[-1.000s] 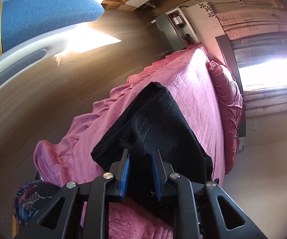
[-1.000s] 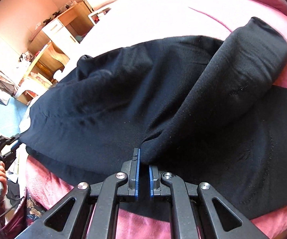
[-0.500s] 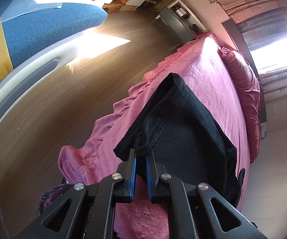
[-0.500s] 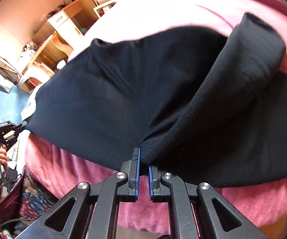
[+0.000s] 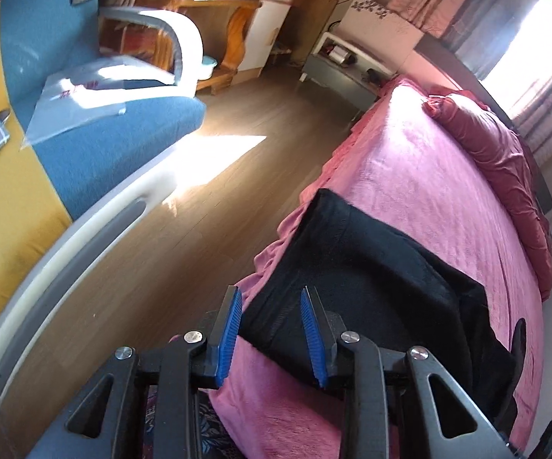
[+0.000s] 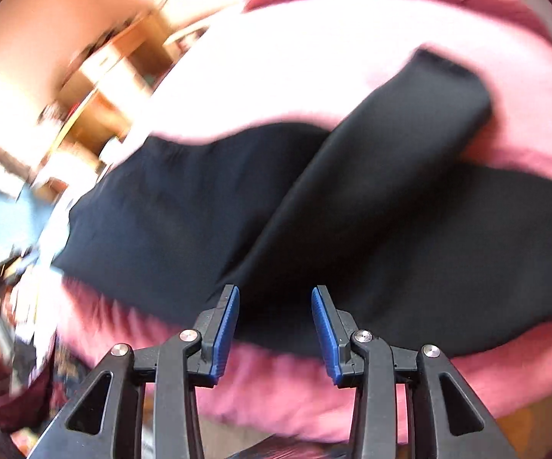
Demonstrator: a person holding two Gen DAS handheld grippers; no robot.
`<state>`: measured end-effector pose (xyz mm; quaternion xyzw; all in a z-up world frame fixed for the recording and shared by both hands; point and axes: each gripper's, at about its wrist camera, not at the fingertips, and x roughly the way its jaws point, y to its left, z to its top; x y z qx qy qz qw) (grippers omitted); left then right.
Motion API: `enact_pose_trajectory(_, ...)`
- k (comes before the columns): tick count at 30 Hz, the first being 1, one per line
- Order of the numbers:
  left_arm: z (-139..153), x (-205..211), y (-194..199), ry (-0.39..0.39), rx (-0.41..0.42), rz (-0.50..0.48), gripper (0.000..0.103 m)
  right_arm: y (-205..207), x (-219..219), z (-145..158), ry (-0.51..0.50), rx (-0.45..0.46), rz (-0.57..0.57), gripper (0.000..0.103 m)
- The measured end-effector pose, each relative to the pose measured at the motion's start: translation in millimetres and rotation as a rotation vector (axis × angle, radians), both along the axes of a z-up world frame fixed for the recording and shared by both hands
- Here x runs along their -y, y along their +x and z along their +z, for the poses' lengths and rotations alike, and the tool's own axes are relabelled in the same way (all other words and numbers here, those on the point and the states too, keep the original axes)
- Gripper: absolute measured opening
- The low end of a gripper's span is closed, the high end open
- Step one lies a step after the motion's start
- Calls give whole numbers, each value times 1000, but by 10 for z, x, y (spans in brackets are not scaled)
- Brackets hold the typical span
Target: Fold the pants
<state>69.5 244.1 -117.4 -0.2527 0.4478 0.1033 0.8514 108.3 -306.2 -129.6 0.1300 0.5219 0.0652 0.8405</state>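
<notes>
A pink blanket (image 5: pixel 421 176) is covering the bed, with a dark red pillow (image 5: pixel 505 160) lying along its far edge under a bright window (image 5: pixel 521 61); a wooden floor (image 5: pixel 214 206), a blue and yellow sofa (image 5: pixel 84 145) and a wooden cabinet (image 5: pixel 268 26) are sitting alongside. The black pants (image 5: pixel 375 287) are lying flat on the blanket near the bed's near edge, their long axis running along that edge, one leg (image 6: pixel 398 145) angling across the other. The left gripper (image 5: pixel 271 329) is hanging with jaws spread, holding nothing, over the pants' end. The right gripper (image 6: pixel 275 329) is likewise gaping empty above the fabric.
</notes>
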Motion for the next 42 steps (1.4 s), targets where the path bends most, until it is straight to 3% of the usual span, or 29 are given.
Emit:
enact_pose_trajectory(4, 43, 512, 117, 0, 43, -190, 33, 445, 453, 225, -75, 59, -165, 42)
enact_pose_trajectory(10, -164, 1354, 293, -80, 1, -446, 33, 1504, 801, 61, -116, 0, -331, 42)
enact_pose_trajectory(13, -228, 1658, 301, -92, -24, -528, 33, 2012, 858, -61, -147, -38, -384, 43)
enact_pose_trajectory(20, -290, 1946, 296, -88, -54, -633, 33, 2598, 1046, -503, -277, -186, -451, 49)
enact_pose_trajectory(22, -300, 1974, 322, -94, -59, -640, 33, 2646, 1060, -654, -308, -244, -438, 38)
enact_pose_trajectory(23, -305, 1989, 333, -94, -62, -644, 33, 2608, 1073, -625, -323, -237, -423, 32)
enact_pose_trajectory(24, -312, 2017, 341, -91, -63, -647, 33, 2598, 1054, -611, -327, -222, -401, 16)
enact_pose_trajectory(25, -318, 2038, 349, -89, -65, -651, 33, 2579, 1037, -582, -325, -212, -386, 9)
enact_pose_trajectory(30, -337, 2139, 391, -92, -72, -677, 33, 2170, 1165, -143, -211, -61, -407, 7)
enact_pose_trajectory(37, -285, 2331, 411, -97, -45, -722, 33, 1084, 1793, 643, 36, 187, -531, 7)
enact_pose_trajectory(42, -244, 2459, 350, -92, -38, -758, 33, 243, 2217, 714, 144, 258, -639, 6)
